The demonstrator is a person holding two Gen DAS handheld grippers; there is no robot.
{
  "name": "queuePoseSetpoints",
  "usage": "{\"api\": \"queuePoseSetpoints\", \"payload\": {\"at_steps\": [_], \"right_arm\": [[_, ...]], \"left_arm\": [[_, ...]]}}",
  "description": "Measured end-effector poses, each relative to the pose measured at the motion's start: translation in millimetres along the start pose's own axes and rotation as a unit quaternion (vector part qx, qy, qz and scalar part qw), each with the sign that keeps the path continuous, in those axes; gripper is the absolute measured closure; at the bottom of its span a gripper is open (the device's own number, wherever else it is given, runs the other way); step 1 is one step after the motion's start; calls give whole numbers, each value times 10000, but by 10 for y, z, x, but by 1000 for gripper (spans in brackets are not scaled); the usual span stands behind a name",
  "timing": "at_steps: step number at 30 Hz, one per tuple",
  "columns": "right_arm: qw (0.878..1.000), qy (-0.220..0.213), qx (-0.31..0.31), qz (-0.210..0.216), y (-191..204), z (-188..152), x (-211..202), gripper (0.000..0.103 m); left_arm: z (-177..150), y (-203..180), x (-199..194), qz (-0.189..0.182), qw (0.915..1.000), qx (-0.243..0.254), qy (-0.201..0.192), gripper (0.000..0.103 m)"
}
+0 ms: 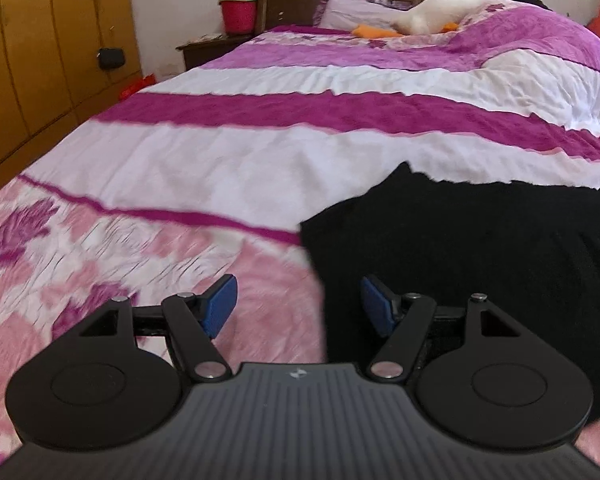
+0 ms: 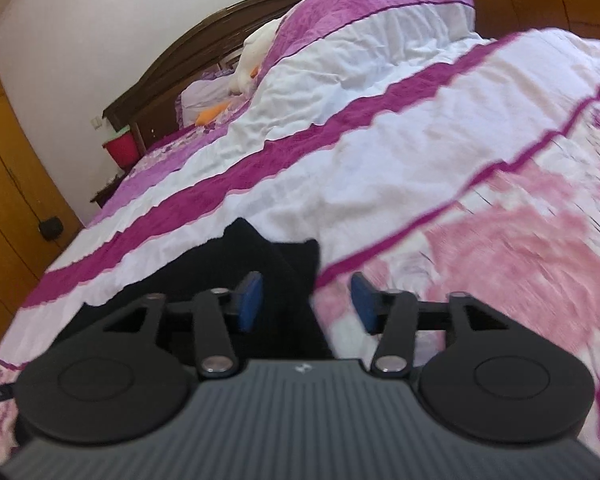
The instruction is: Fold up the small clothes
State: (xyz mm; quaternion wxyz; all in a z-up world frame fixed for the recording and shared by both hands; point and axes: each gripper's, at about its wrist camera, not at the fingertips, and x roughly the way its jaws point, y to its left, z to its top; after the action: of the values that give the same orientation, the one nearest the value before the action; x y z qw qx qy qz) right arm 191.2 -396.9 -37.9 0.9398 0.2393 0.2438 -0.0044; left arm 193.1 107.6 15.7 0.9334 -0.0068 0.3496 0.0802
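Lying flat on the pink-and-white bedspread, the black garment sits between both tools — rightward of the left gripper, leftward of the right gripper. Each straddles a side edge, jaws apart, pads pressing nothing; neither looks nearer.

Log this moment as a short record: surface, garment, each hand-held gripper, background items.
surface: bed with a pink, white and magenta striped bedspread
garment: black garment lying on the bedspread near the bed's near edge
left hand-held gripper: open, nothing between the pads, garment's left edge under it
right hand-held gripper: open, over the garment's right edge, pads not pressing on it
background: red bucket beside the headboard; orange item by the pillows
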Motion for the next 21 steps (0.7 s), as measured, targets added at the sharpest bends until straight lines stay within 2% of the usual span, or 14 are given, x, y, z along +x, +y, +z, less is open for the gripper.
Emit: {"api": "queuePoseSetpoints", "payload": {"at_steps": [5,8,11,13,18,21], "right_arm": [[9996,79,251,78,-76,-156,-133,49],[9992,210,280,174,-92,-254,-92,48],[9969,200,628,441,-215,-405,64,45],[9966,68,620,530,-237,-465,76,45],[9971,-8,519,555,-223,-492,62,45],[9974,104,514,494,-199,-451,76,45]], "left_arm": [[-185,219,-149,-402,9955,-826,224,29],[-297,225,-174,-633,9911,-1125,332,29],[-378,167,-170,-700,9906,-1137,290,28],[-419,139,-167,-668,9911,-1119,259,27],[-416,74,-199,-618,9933,-960,191,26],[-407,34,-237,-795,9924,-924,153,26]]}}
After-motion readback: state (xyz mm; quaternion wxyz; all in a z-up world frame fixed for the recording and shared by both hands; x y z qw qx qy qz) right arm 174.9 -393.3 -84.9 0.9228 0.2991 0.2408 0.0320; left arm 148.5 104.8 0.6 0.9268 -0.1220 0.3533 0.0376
